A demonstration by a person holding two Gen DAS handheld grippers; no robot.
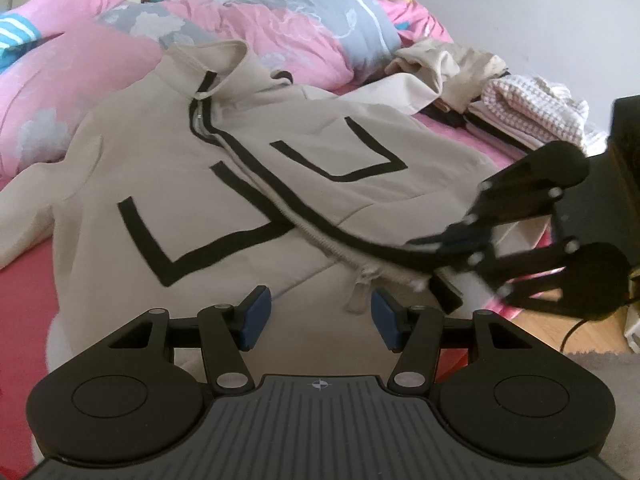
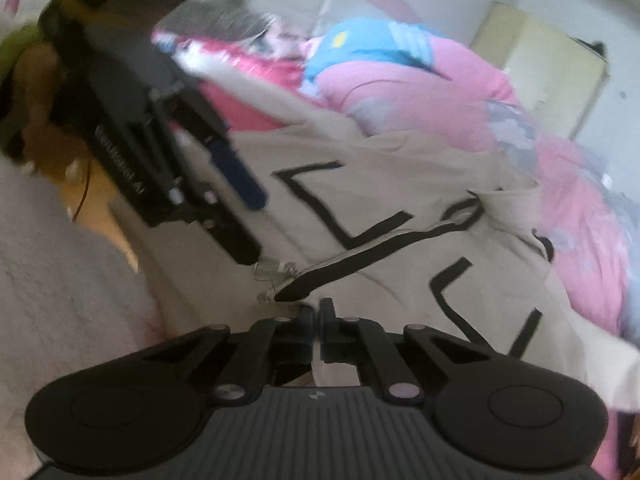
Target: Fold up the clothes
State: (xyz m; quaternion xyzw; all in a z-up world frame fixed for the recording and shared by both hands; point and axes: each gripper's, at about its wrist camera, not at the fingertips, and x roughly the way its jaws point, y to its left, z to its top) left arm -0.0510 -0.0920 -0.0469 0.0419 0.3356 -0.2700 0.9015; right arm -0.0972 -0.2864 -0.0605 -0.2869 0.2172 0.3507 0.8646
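lying collar-away, jacket (image 1: 248, 184), long axis front-to-back

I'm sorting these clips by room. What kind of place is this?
Most likely a bedroom: a beige zip-up jacket with black trim lies spread on a bed, a rumpled pink floral duvet sits behind it, and a pile of other clothes lies beside it.

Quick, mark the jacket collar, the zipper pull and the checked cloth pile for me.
jacket collar (image 1: 208, 58), left wrist view, on the standing front of the collar.
zipper pull (image 1: 357, 298), left wrist view, on the hanging tab.
checked cloth pile (image 1: 532, 106), left wrist view, on its top fold.
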